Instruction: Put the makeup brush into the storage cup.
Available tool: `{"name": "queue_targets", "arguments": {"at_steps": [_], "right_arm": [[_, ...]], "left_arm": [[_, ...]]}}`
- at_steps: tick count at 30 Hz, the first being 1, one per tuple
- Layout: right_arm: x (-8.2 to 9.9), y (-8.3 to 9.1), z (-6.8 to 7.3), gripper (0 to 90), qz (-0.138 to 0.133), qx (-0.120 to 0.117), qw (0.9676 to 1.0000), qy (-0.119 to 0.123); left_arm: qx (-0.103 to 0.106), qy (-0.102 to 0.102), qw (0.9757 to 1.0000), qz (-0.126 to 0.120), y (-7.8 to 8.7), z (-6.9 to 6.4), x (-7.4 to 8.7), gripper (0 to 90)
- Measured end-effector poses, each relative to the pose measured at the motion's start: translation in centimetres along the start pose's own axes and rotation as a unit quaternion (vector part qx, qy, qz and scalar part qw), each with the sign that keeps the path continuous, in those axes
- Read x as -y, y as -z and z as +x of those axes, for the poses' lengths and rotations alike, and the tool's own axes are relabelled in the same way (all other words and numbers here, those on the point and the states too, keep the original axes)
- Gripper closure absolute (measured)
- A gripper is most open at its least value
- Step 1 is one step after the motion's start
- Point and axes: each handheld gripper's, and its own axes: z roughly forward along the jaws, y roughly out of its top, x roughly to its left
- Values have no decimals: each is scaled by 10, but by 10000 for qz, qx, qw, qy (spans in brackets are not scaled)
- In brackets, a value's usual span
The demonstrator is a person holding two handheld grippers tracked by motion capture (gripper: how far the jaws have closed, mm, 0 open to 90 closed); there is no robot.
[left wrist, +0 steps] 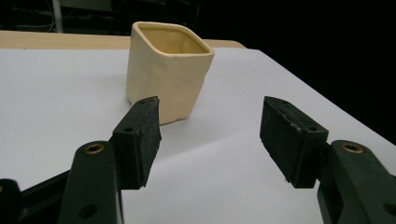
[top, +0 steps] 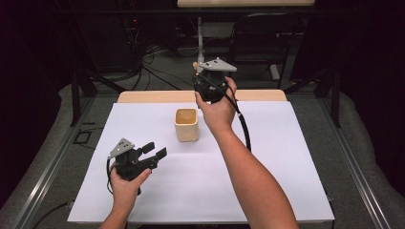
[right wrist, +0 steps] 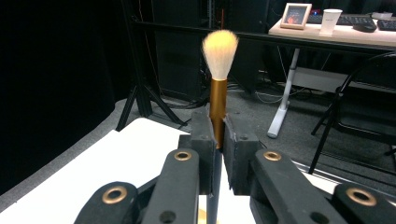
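Observation:
A cream square cup (top: 186, 124) stands upright in the middle of the white sheet (top: 267, 191). In the left gripper view the cup (left wrist: 168, 70) sits just beyond the jaws, which stand wide apart. My left gripper (top: 155, 151) is open, low over the sheet at the front left, aimed toward the cup, and nothing is between its pads (left wrist: 210, 135). My right gripper (top: 204, 78) is raised behind the cup over the table's far edge. It is shut on a brush (right wrist: 218, 79) with a copper ferrule and pale bristles pointing up and away (right wrist: 217, 135).
The wooden table edge (top: 148, 97) shows behind the sheet. Beyond it are a black chair (top: 262, 33), floor cables and dark stands. A far desk (right wrist: 355, 35) carries a picture frame and a paper cup. The right gripper's cable (top: 244, 126) hangs beside the forearm.

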Motion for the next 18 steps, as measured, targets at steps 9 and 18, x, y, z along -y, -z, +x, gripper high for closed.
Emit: {"name": "queue_targets", "arguments": {"at_steps": [9,18], "right_arm": [[1,-6,1,835,38,15,10000,-19],[3,-11,3,835,66,2,10000,-28]], "left_arm": [[-11,-5,10000,24,0,0,0,381],[-35,9,10000,11,0,1,0,381]]}}
